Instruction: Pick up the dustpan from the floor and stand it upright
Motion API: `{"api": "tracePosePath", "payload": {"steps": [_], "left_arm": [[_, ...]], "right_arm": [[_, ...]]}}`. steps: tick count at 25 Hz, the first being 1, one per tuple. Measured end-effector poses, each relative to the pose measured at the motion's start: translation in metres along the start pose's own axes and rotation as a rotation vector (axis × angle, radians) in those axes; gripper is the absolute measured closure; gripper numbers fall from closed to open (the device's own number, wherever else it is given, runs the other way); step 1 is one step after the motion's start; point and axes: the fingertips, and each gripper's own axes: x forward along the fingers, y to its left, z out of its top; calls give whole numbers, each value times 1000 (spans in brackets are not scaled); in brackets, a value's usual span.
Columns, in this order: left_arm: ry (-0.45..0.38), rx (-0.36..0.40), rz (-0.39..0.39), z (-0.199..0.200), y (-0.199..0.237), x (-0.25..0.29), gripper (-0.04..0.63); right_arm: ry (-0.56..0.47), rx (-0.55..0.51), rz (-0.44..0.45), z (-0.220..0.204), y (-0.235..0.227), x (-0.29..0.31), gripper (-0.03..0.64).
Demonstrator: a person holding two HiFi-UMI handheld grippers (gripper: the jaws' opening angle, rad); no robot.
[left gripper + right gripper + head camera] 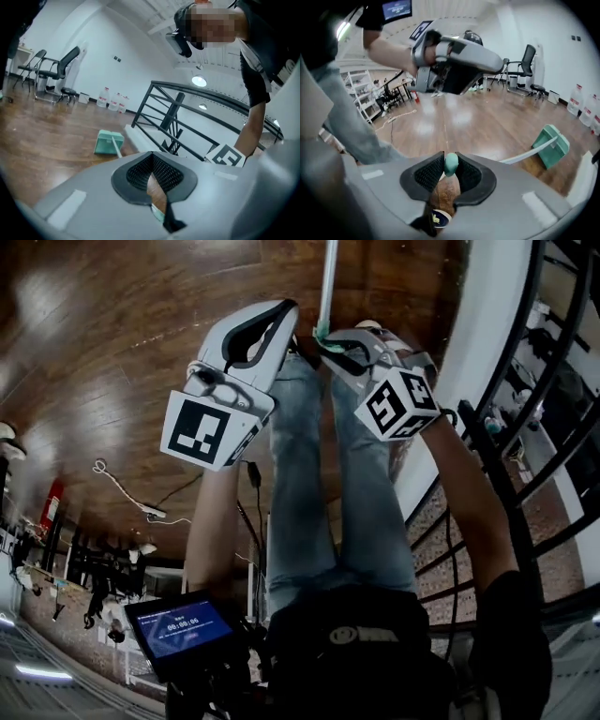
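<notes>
Right claw (451,161) clamped on the dustpan (551,146) handle (525,156) tip; left claw (151,159) closed on nothing.
Head view: both claws hang over glossy wood floor (112,352); the thin pale handle runs up from the right claw, with a dark railing (525,409) close on the right. Left gripper view: ribbed black pads (138,172) meet at their tips; the teal pan lies on the boards beyond, near the railing's foot, with open floor to its left. Right gripper view: the pads pinch the rounded teal handle end, and the pan sits far right.
</notes>
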Motion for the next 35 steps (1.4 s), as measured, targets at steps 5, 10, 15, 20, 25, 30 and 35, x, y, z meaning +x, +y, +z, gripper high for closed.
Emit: {"api": "tracePosePath", "payload": {"steps": [5,10,15,20,25,30,35], "left_arm": [[-72,109,23,-3,42,17,578],[-107,160,41,-13,79,41,578],[-133,171,62,2,88,42,578],[-139,185,58,1,84,43,578],[-138,194,33,4,79,52,578],[-121,204,2,5,70,64,578],[-103,195,-10,-5,67,71,578]], "right_arm": [[-187,133,71,27,-42,33,534],[-333,281,207,28,-70,51,534],[-438,419,295,45,-88,29,532],[-538,589,370,44,-98,20,520],[-603,870,432,5,-128,28,515],[-767,1140,401,-55,-186,13,515],[-794,1098,352,-63,-193,11,488]]}}
